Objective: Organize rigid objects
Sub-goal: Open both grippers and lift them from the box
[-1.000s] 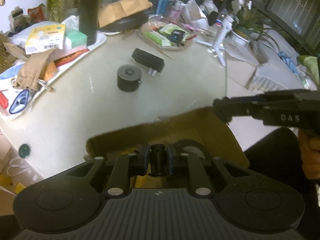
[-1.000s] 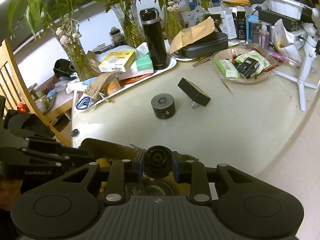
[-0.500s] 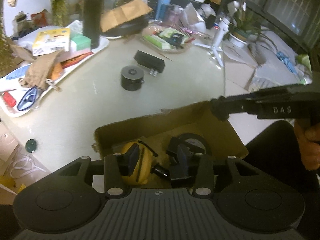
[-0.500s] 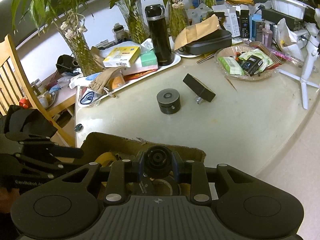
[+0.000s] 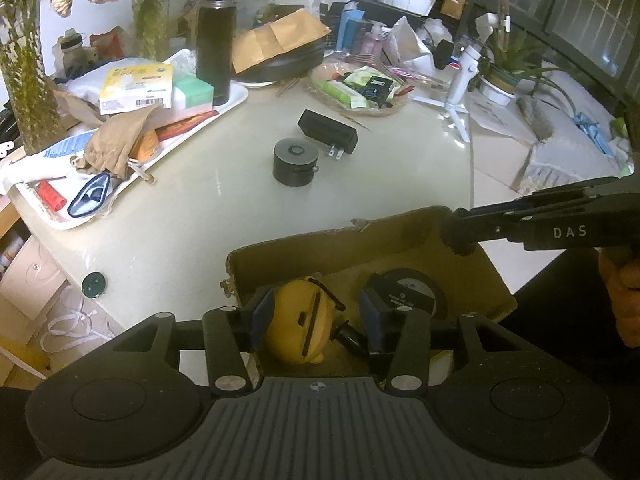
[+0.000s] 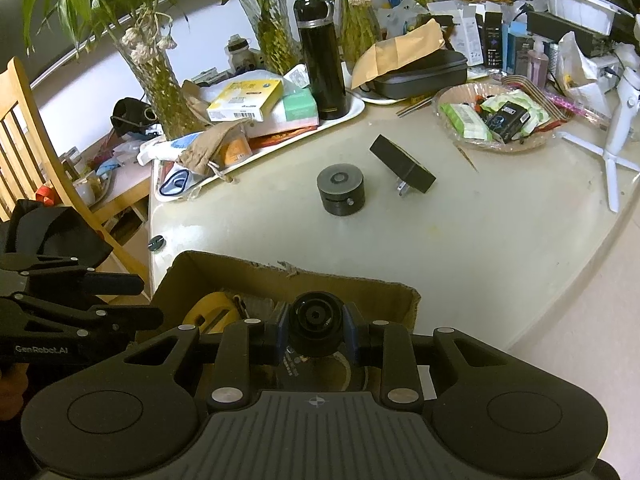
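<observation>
Both wrist views close over cardboard box (image 5: 400, 248), facing shared table (image 6: 460, 232).

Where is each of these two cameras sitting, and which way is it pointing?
Left wrist: rides the left gripper, looking forward over the cardboard box to the cluttered table; jaws open; the right gripper's arm crosses at right.
Right wrist: rides the right gripper, facing the same table; jaws shut on a small black lens-like part; the left gripper pokes in at left.
Shared: box, black puck, plug adapter, black flask.
</observation>
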Available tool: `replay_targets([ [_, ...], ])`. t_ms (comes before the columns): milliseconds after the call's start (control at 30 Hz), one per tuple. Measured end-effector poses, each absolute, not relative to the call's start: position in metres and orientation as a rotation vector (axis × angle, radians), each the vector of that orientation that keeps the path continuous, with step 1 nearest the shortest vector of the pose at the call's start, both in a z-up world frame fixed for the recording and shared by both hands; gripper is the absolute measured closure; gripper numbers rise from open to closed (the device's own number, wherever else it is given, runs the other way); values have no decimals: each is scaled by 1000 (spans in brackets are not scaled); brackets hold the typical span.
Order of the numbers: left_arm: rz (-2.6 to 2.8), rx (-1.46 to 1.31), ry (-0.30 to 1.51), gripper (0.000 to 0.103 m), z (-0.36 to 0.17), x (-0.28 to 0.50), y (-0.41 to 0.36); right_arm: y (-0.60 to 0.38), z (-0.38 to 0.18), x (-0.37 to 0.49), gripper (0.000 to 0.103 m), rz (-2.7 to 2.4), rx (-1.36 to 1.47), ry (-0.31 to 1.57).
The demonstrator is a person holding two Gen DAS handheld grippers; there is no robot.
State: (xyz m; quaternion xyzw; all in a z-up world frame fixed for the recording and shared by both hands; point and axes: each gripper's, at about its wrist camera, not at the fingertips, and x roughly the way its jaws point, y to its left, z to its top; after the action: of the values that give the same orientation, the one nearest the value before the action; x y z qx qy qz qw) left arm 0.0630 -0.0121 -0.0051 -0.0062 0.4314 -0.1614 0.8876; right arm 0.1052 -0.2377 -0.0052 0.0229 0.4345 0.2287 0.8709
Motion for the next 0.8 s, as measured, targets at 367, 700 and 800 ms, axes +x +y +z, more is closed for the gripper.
replay_targets([
  [367,-323,-17,874,56,-3,60,-9,-233,5,120,53,425,38,841],
  [700,-288,-5,865,48,-1,60,-8,-235,7,112,2,404,-5,832],
  [800,-279,8,860,38,-1,60,-9,-235,5,109,0,407,-21,840],
])
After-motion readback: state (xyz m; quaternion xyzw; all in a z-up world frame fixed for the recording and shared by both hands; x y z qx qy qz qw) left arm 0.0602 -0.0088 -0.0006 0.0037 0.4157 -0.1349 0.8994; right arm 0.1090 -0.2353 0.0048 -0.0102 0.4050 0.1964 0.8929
